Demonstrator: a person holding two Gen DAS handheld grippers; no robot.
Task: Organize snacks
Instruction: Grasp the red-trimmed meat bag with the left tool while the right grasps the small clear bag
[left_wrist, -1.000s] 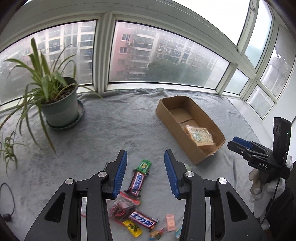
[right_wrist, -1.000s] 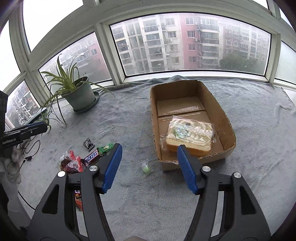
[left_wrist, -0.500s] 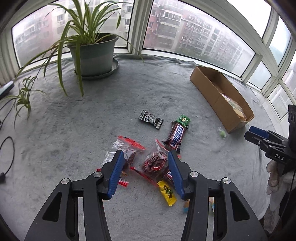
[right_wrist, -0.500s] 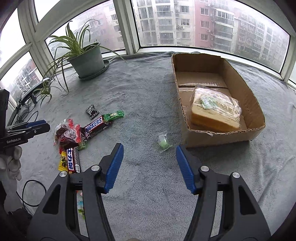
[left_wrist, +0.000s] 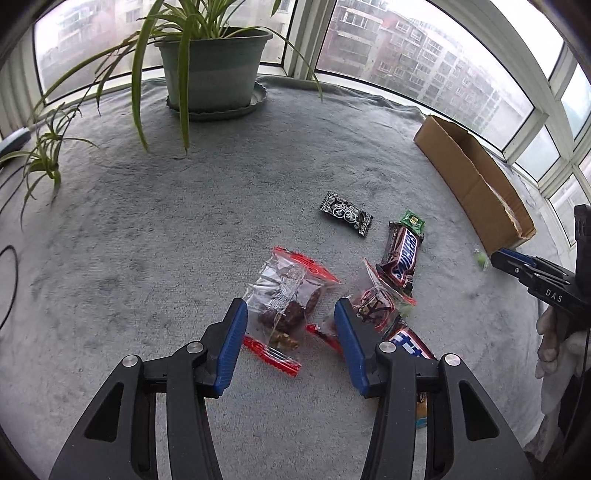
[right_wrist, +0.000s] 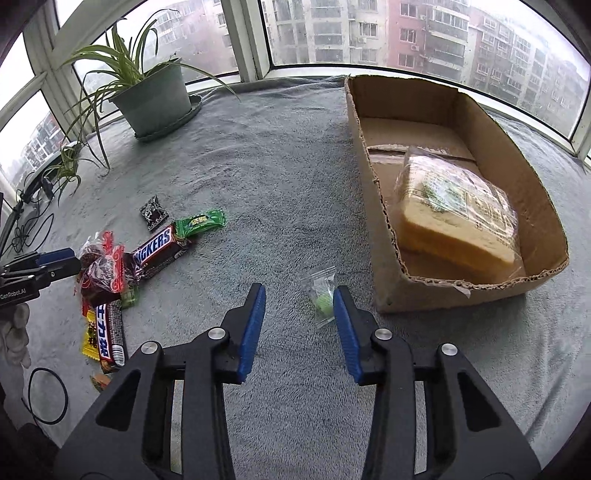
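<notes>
Since the right gripper (right_wrist: 298, 306) had just been closing, jaws spread, small clear candy packet (right_wrist: 320, 295) between them but unpinched, a flat slippery wrapper on plush blanket (right_wrist: 280, 155) risked skidding out or snagging pile. Packet lay just beside the cardboard box (right_wrist: 388, 236), green sweet inside. Left gripper (left_wrist: 288, 317) spread over the clear red-edged date packet (left_wrist: 284, 299), well away from the box, not gripping.

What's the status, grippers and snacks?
Left gripper open over clear date packet. Right gripper open, jaws just closing beside green candy packet. Cardboard box holds bread only. Nothing blocking.
</notes>
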